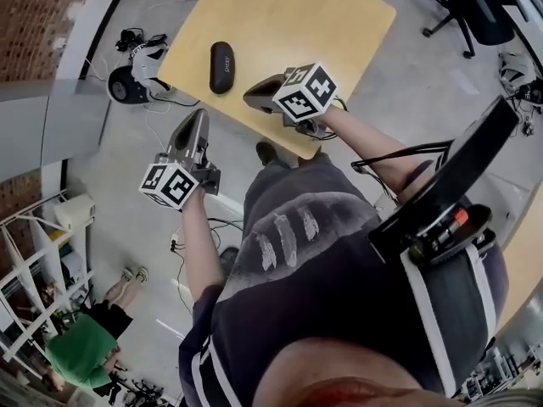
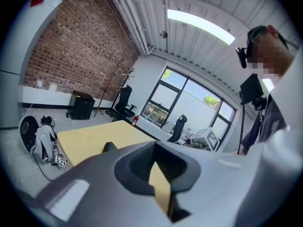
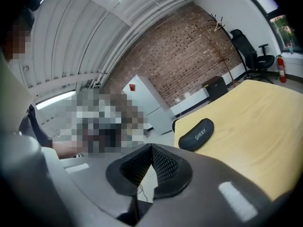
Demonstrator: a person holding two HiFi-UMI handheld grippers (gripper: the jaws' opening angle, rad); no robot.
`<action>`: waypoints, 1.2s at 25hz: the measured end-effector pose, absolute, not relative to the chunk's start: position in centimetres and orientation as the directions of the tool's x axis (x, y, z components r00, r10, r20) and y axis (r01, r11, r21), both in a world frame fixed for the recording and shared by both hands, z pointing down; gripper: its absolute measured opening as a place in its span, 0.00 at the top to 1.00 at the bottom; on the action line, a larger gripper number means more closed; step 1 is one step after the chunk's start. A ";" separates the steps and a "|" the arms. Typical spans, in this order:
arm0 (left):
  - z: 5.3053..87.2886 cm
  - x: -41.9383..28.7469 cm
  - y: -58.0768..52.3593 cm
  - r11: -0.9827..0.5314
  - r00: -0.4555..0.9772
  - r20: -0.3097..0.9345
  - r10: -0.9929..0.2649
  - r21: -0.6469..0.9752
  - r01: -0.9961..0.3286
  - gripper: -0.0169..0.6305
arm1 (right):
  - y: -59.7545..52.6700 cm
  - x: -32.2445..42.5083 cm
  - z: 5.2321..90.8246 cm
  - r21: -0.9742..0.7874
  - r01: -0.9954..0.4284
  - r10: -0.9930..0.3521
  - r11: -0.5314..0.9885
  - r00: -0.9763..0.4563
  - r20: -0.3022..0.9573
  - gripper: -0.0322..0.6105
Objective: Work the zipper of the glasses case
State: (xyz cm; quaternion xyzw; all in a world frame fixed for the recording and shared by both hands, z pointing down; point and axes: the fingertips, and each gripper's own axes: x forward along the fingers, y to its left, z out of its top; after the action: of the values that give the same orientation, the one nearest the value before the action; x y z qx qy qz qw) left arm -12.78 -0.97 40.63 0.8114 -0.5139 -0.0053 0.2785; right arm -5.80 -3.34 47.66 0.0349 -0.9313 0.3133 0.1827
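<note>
the glasses case [image 1: 221,66] lies flat on the yellow table [image 1: 288,15], near the edge closest to the person. it is black and long, and it looks zipped shut, but the zipper is too small to see. nothing touches it. the left gripper [image 1: 194,122] is off the table's edge, over the floor, and it points up toward the case. its two jaws are pressed together with nothing between them. the right gripper [image 1: 252,97] is over the near corner of the table, just beside the case but not on it. its jaws are closed too, and they hold nothing. in the right gripper view the case shows on the table, up and to the right of the jaws. so i think the real work on the zipper is not going on right now. both tools are just up in the air, near the case. for the next move, the jaws need to open first. then i think one gripper should come down and hold the case so it does not slide. the other should find the little zipper tab, pinch it, and pull it along the side. the tab is tiny, so that pinch needs good aim.
</note>
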 end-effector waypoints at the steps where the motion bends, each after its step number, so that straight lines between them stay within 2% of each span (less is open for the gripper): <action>1: 40.6 -12.8 -0.3 -0.309 0.467 0.270 -0.842 0.468 -0.828 0.97 | -2.8 -6.1 47.4 -0.579 -0.162 0.067 0.799 -0.933 0.353 0.95; 8: 39.1 -12.2 1.9 -0.310 0.447 0.271 -0.852 0.426 -0.850 0.97 | -0.5 -8.0 44.6 -0.618 -0.063 0.146 0.784 -0.948 0.283 0.95; 13: 38.8 -13.2 5.8 -0.313 0.429 0.243 -0.870 0.400 -0.862 0.97 | 3.1 -10.0 44.1 -0.585 -0.041 0.161 0.810 -0.944 0.289 0.95; 17: 38.4 -15.7 9.2 -0.305 0.421 0.187 -0.888 0.446 -0.841 0.97 | 6.5 -12.0 43.4 -0.554 -0.036 0.165 0.832 -0.936 0.310 0.95; 23: 37.8 -17.1 13.5 -0.333 0.448 0.151 -0.881 0.475 -0.815 0.97 | 11.1 -13.9 43.0 -0.466 -0.059 0.132 0.883 -0.921 0.366 0.95; 30: 36.9 -17.0 16.5 -0.410 0.487 0.109 -0.866 0.400 -0.819 0.97 | 14.9 -15.6 40.2 -0.390 -0.062 0.077 0.919 -0.940 0.331 0.95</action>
State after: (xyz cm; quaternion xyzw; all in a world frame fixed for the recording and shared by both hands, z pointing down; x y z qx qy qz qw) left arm -16.99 16.53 36.95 0.8377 -0.5031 -0.0574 0.2044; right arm -15.60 14.87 40.17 -0.0040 -0.9641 0.2016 0.1726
